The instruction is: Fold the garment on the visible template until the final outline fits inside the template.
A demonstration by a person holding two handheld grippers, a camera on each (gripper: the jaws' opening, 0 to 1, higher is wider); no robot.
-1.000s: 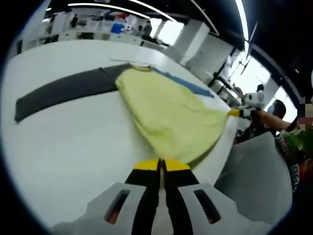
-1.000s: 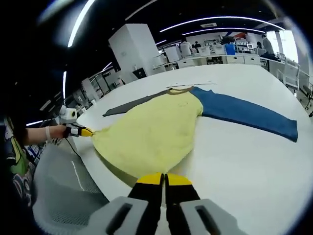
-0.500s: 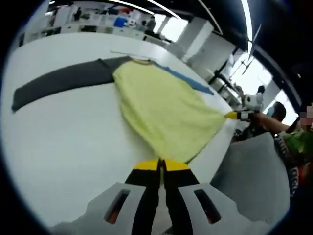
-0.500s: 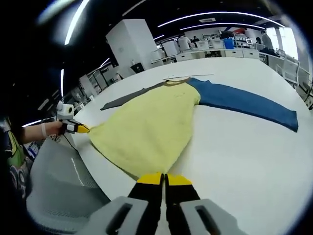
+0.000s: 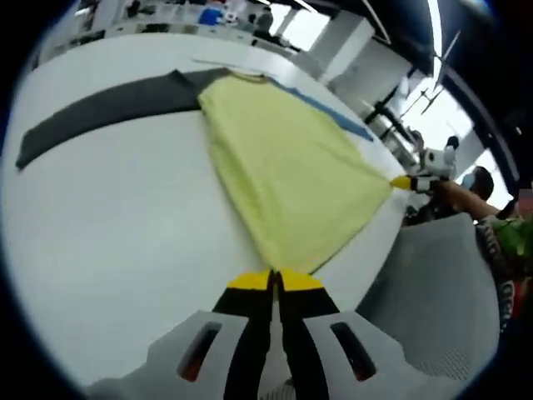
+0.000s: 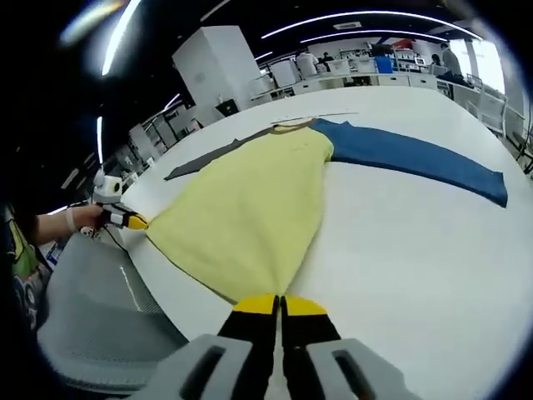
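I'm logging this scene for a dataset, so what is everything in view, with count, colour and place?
Garment: one, yellow body, lying on the table, its hem at the near edge.
Grey sleeve: one, dark grey, stretched flat to one side.
Blue sleeve: one, blue, stretched flat to the other side.
Table: one, white, under the garment.
Chair: one, grey, beside the table edge.
Left claw: yellow-tipped, shut on one hem corner.
Right claw: yellow-tipped, shut on the other hem corner.
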